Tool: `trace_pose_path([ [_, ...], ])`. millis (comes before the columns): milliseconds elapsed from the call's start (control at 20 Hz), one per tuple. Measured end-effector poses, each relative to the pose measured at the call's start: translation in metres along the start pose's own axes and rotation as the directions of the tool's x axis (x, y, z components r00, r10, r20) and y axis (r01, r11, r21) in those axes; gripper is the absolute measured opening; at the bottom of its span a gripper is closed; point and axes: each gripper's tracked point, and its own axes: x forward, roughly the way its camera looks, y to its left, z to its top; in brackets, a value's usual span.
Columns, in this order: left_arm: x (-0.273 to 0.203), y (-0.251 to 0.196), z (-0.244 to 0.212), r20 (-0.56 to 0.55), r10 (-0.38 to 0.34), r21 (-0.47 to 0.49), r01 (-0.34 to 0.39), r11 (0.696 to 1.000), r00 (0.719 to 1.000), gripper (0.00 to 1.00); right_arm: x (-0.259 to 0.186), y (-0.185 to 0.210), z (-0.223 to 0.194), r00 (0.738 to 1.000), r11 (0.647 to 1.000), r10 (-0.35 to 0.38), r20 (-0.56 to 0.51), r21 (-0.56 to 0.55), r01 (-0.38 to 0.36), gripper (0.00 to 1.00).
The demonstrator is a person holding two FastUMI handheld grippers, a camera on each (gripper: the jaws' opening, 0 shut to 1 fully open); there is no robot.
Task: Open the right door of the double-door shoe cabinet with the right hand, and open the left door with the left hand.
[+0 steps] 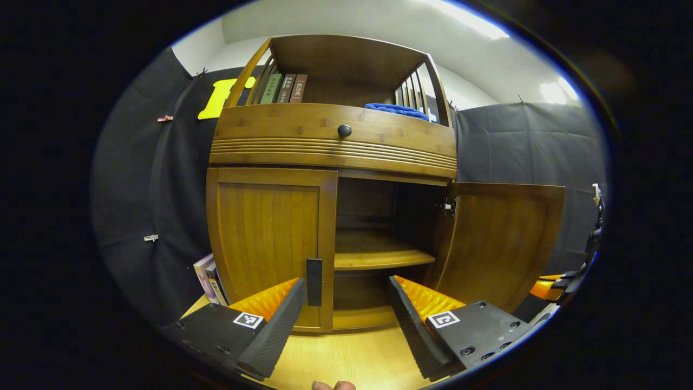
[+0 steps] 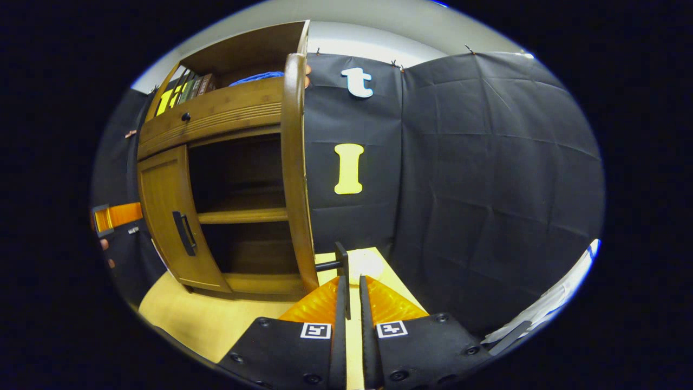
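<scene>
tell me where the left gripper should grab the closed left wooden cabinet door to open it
Grip the dark vertical bar handle on the closed left wooden cabinet door, near its inner edge. Come straight in from the front with the open left gripper, one finger on each side; the bar seems to stand proud of the panel.

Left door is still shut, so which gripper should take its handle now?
Left. The left gripper is open and faces the left door, its handle just ahead between the fingers. The right gripper sits at the right door's handle, on the open right door.
</scene>
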Motion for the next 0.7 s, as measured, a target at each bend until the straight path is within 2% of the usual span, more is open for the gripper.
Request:
trace_pose_path([
  [50,0.002,0.000,0.001,0.000,0.001,0.005,-0.001,1.000,1.000,0.94,0.001,0.002,-0.002,1.000,1.000,-0.005,-0.004,0.004,0.005,0.16],
  [100,0.005,0.000,0.000,-0.002,0.004,0.010,-0.004,1.000,1.000,0.94,-0.001,-0.003,-0.001,1.000,1.000,-0.012,-0.004,-0.005,0.012,0.26],
  [150,0.006,0.000,0.001,-0.002,0.006,0.016,-0.006,1.000,1.000,0.94,-0.003,-0.008,0.000,1.000,1.000,-0.022,-0.006,-0.017,0.022,0.16],
  [250,0.012,0.002,0.000,-0.006,0.010,0.024,-0.010,1.000,1.000,0.94,-0.003,-0.015,0.006,0.998,0.998,-0.058,0.023,-0.022,0.059,0.19],
  [400,0.021,0.007,-0.005,-0.008,0.020,0.020,-0.020,1.000,1.000,0.94,0.003,-0.033,0.018,0.978,0.984,-0.177,0.107,-0.016,0.180,0.58],
  [450,0.025,0.010,-0.007,-0.007,0.026,0.019,-0.026,0.999,1.000,0.94,0.006,-0.037,0.026,0.970,0.980,-0.195,0.143,-0.009,0.198,0.71],
  [550,0.037,0.018,-0.010,-0.007,0.045,0.029,-0.045,0.999,0.999,0.94,0.014,-0.034,0.027,0.969,0.982,-0.182,0.166,-0.020,0.188,0.98],
  [600,0.042,0.022,-0.012,-0.004,0.053,0.037,-0.053,0.998,0.999,0.95,0.013,-0.035,0.027,0.973,0.984,-0.171,0.155,-0.029,0.177,1.00],
  [700,0.053,0.030,-0.017,0.003,0.068,0.054,-0.068,0.996,0.998,0.95,0.008,-0.026,0.024,0.985,0.992,-0.126,0.122,-0.013,0.128,0.98],
])
